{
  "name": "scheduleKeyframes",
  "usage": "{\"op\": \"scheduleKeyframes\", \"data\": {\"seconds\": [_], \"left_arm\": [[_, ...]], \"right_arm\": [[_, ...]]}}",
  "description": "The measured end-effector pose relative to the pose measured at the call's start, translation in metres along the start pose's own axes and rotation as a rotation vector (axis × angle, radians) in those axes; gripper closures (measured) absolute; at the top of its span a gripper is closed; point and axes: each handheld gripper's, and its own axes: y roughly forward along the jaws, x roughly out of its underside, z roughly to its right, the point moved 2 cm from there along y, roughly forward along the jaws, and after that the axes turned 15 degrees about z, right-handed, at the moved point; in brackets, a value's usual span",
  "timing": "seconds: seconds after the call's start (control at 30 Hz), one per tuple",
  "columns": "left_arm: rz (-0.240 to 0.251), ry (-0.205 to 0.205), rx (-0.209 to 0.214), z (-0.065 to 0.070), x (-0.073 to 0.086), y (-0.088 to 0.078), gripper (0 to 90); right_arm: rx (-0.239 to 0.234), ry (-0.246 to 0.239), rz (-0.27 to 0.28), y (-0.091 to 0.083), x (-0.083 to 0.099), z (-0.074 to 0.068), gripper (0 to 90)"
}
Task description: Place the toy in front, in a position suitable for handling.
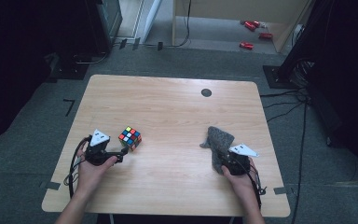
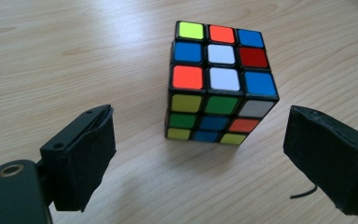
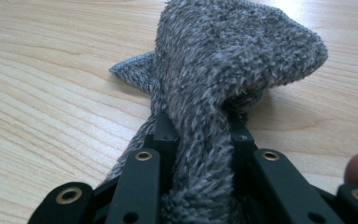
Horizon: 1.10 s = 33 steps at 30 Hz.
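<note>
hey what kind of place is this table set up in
Probably a lab or recording studio room: a light wooden table on grey carpet, dark equipment stands with black cables trailing on the floor, red toy-like items beyond.

A wooden table (image 1: 168, 107) sitting on grey carpet (image 1: 28, 154) in a dim room.

The table's light wood top is showing a small round dark hole (image 1: 206, 92) near its far edge, right of centre. Black cables (image 1: 303, 140) are running along the carpet at the table's right side, and strips of dark tape (image 1: 69, 106) are lying on the carpet to its left. Beyond the far edge, a pale wooden panel (image 1: 242, 11) is standing on a lighter floor, with several small red objects (image 1: 254, 32) lying scattered near it. A dark stand (image 1: 93, 32) is rising at the far left, its base resting on the carpet.
</note>
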Motion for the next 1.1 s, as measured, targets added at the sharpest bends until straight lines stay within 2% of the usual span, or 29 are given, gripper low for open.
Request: {"op": "scheduleKeyframes", "data": {"seconds": [0.3,0.57,0.9,0.97,1.1], "left_arm": [[-0.031,0.015,-0.008,0.006,0.001,0.020,10.0],[-0.074,0.031,-0.022,0.007,0.007,0.035,10.0],[-0.116,0.051,-0.034,0.010,0.011,0.045,10.5],[-0.117,0.047,-0.043,0.009,0.011,0.046,14.8],[-0.119,0.078,-0.054,0.010,0.012,0.047,14.9]], "right_arm": [[0.000,0.001,0.000,0.000,0.000,0.000,73.2],[0.000,0.001,0.000,0.000,0.000,0.000,73.1],[-0.001,0.001,-0.001,0.000,0.000,0.000,73.1],[-0.001,0.000,0.000,0.000,0.000,0.000,73.1],[-0.001,-0.003,0.000,0.000,0.000,0.000,73.1]]}}
